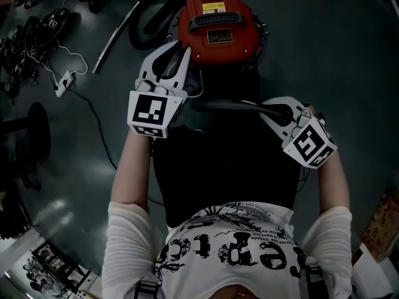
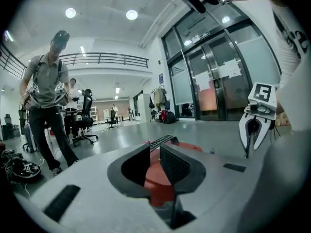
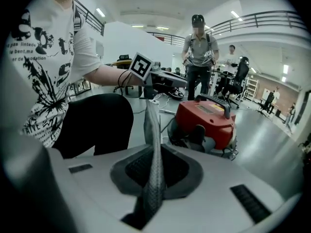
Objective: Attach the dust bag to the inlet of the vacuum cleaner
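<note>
The red vacuum cleaner stands on the grey floor right ahead of me, also seen as the vacuum cleaner in the right gripper view. My right gripper is shut on the dust bag, a thin grey mesh sheet seen edge-on that runs from its jaws up toward the left gripper. In the head view the bag shows as a dark strip below the vacuum. My left gripper points at the vacuum's near side. A gap stands between its pads, with nothing in it.
A black hose and a metal tube lie left of the vacuum. A power strip with white cable and a chair base sit further left. A person stands beyond the vacuum; glass doors close off the right.
</note>
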